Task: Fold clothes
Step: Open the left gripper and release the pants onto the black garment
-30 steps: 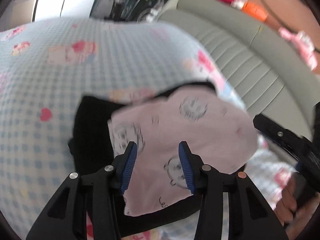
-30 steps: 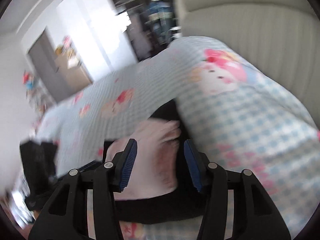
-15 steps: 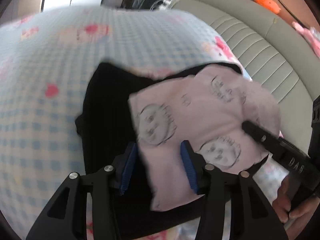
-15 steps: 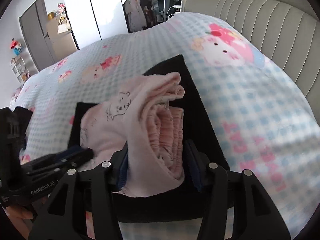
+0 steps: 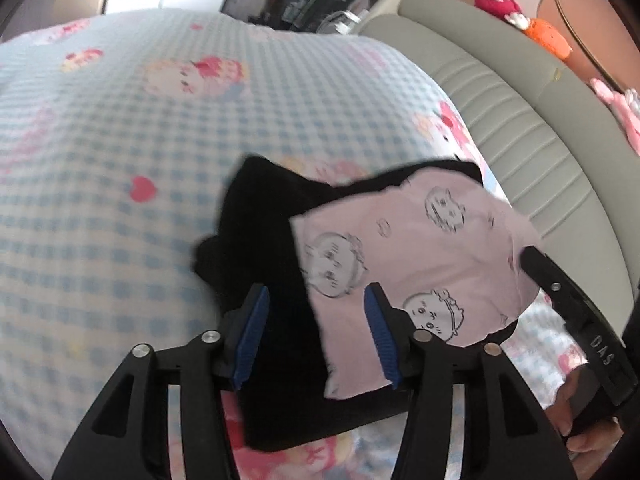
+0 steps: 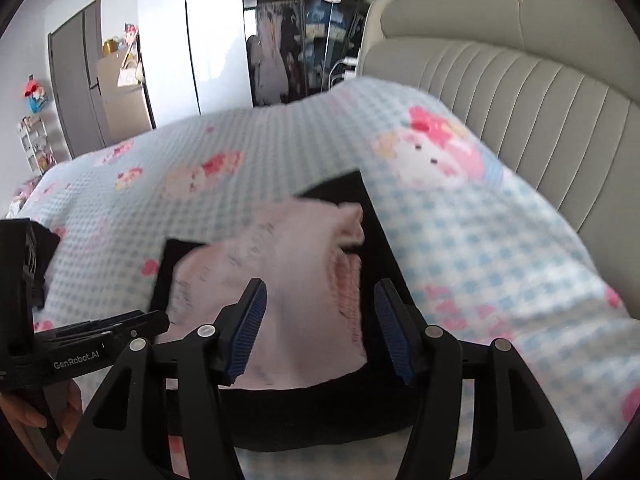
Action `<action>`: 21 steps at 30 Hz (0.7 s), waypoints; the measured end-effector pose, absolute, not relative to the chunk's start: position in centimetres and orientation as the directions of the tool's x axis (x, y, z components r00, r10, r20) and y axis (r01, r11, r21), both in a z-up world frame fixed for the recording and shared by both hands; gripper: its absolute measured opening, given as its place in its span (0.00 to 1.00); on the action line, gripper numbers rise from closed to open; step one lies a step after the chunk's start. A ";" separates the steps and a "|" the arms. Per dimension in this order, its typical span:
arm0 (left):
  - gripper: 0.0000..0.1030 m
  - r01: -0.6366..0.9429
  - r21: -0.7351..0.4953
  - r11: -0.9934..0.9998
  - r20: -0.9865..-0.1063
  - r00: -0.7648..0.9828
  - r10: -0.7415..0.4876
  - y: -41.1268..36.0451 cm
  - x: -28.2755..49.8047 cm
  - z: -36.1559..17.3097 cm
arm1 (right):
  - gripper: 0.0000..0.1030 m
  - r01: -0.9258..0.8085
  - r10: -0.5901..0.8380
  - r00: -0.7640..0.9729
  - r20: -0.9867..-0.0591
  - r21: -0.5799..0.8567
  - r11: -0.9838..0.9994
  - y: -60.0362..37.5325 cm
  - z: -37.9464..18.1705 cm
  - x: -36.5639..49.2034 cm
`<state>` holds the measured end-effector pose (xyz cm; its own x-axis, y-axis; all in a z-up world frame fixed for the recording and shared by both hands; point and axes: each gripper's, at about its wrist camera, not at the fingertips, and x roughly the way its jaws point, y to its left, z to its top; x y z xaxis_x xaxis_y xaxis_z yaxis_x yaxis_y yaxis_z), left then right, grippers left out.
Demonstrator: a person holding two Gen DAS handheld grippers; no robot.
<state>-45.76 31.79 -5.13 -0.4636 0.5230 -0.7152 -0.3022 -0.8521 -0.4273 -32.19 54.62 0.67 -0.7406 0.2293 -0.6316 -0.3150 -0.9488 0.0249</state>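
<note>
Checked bedspread (image 5: 120, 208) against padded headboard (image 6: 520, 92).

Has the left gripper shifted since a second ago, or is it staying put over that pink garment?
Yes. The left gripper slid left: its fingers framed the pink garment before, and now mostly black cloth lies between them.

Folded pink garment (image 5: 404, 264) — atop black garment (image 5: 260, 240)

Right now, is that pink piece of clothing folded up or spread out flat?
Folded. The pink garment lies as a compact bundle on the black garment, stacked layers showing at its right edge.
</note>
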 end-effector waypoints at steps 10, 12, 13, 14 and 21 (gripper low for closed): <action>0.74 -0.189 -0.315 -0.930 -0.705 -0.609 0.363 21.2 -44.8 1.3 | 0.81 -0.266 0.133 -0.745 -0.654 0.108 -0.958 47.0 5.1 -33.1; 0.75 -0.164 -0.285 -0.944 -0.714 -0.621 0.323 18.9 -44.5 1.9 | 0.81 -0.237 0.103 -0.742 -0.663 0.115 -0.965 44.8 4.9 -33.4; 0.75 -0.148 -0.278 -0.949 -0.717 -0.626 0.307 17.6 -44.4 2.1 | 0.81 -0.229 0.092 -0.739 -0.667 0.121 -0.966 43.8 4.8 -33.5; 0.75 -0.133 -0.271 -0.953 -0.719 -0.631 0.292 16.4 -44.2 2.2 | 0.81 -0.220 0.078 -0.734 -0.675 0.128 -0.967 42.6 4.5 -33.6; 0.75 -0.060 -0.198 -0.978 -0.732 -0.654 0.188 8.6 -42.0 3.4 | 0.82 -0.167 -0.004 -0.703 -0.711 0.170 -0.971 35.9 3.6 -33.5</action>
